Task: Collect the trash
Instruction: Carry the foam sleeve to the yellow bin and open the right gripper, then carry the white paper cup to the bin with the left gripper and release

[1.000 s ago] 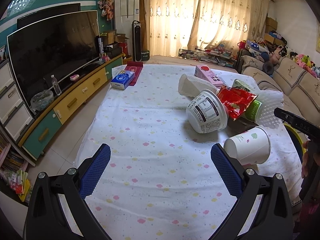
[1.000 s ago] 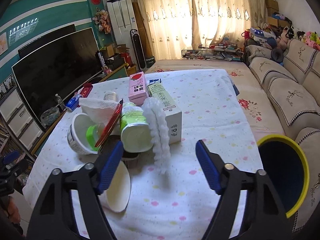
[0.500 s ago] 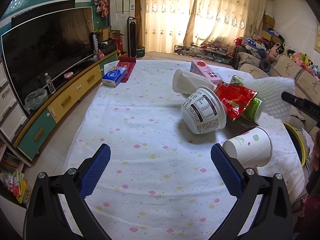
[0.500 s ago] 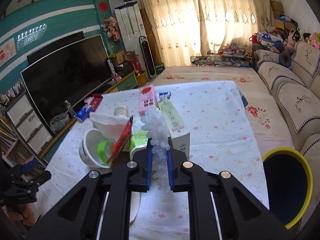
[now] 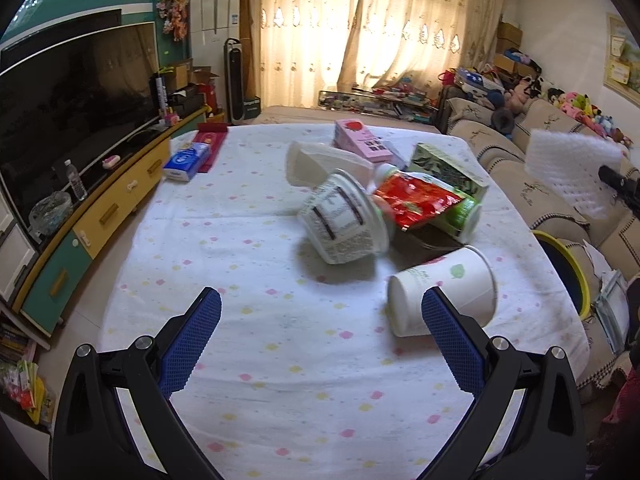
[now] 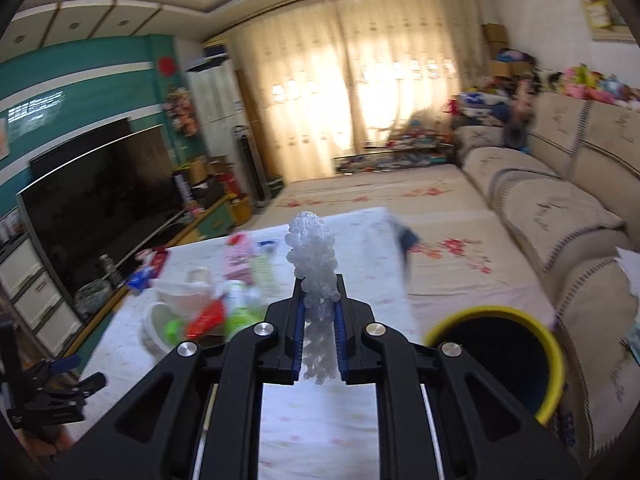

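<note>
Right gripper (image 6: 319, 308) clamped tight on a strip of bubble wrap (image 6: 314, 258), lifted clear above the bench (image 6: 320, 420), blue pads pinching it on both sides. Yellow-rimmed bin (image 6: 498, 354) at 3 o'clock of that gripper, just beside the bench edge. Left gripper (image 5: 320, 312) spread wide, holding nothing, low over the spotted cloth. White paper cup (image 5: 442, 294) on its side at 1 o'clock, just beside the right finger. Beyond at 12 o'clock, heaped together: noodle tub (image 5: 344, 222), red wrapper (image 5: 416, 202), green carton (image 5: 448, 168), pink carton (image 5: 362, 144). Blue tissue pack (image 5: 188, 160) well apart at 10 o'clock.
</note>
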A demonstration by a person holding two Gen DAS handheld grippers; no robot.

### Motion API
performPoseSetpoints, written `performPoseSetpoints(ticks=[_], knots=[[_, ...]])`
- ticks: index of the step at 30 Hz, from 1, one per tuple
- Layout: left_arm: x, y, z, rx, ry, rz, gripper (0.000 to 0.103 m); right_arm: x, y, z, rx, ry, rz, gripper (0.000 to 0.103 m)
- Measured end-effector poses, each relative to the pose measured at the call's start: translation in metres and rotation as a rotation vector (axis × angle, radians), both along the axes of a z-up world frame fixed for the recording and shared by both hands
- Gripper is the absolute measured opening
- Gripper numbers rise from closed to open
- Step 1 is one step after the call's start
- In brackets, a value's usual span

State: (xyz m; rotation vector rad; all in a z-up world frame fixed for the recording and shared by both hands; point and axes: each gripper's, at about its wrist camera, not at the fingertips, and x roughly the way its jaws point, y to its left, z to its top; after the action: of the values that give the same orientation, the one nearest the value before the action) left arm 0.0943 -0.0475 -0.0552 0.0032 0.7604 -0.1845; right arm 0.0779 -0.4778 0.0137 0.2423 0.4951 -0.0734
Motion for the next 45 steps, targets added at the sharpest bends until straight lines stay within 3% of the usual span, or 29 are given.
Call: performPoseSetpoints(ticks=[7, 15, 17, 18, 40, 42, 44, 45], knots=[[0.004, -0.05, -0.009, -0.033, 0.056, -0.058, 0.099, -0.018, -0.075, -0.046, -0.005, 0.105, -0.218, 0.013], [0.004, -0.09, -0.018, 0.006, 0.08, -0.072, 0.099, -0.006, -0.114, -0.103, 0.018, 0.215, -0.273, 0.017], [0.004, -0.096, -0.02, 0.017, 0.09, -0.071, 0.099, -0.005, -0.117, -0.108, 0.037, 0.213, -0.28, 0.04], [0.005, -0.098, -0.021, 0.02, 0.095, -0.071, 0.099, -0.006, -0.119, -0.109, 0.042, 0.208, -0.283, 0.043], [0.042, -0.11, -0.055, 0.045, 0.171, 0.011, 0.099, -0.002, -0.113, -0.114, 0.071, 0.221, -0.232, 0.045], [0.041, -0.11, -0.055, 0.045, 0.166, 0.002, 0.097, -0.002, -0.114, -0.114, 0.074, 0.22, -0.232, 0.045], [0.04, -0.112, -0.054, 0.046, 0.16, -0.017, 0.084, -0.003, -0.113, -0.114, 0.075, 0.218, -0.231, 0.045], [0.04, -0.113, -0.054, 0.046, 0.161, -0.026, 0.083, -0.003, -0.114, -0.113, 0.075, 0.217, -0.231, 0.045]])
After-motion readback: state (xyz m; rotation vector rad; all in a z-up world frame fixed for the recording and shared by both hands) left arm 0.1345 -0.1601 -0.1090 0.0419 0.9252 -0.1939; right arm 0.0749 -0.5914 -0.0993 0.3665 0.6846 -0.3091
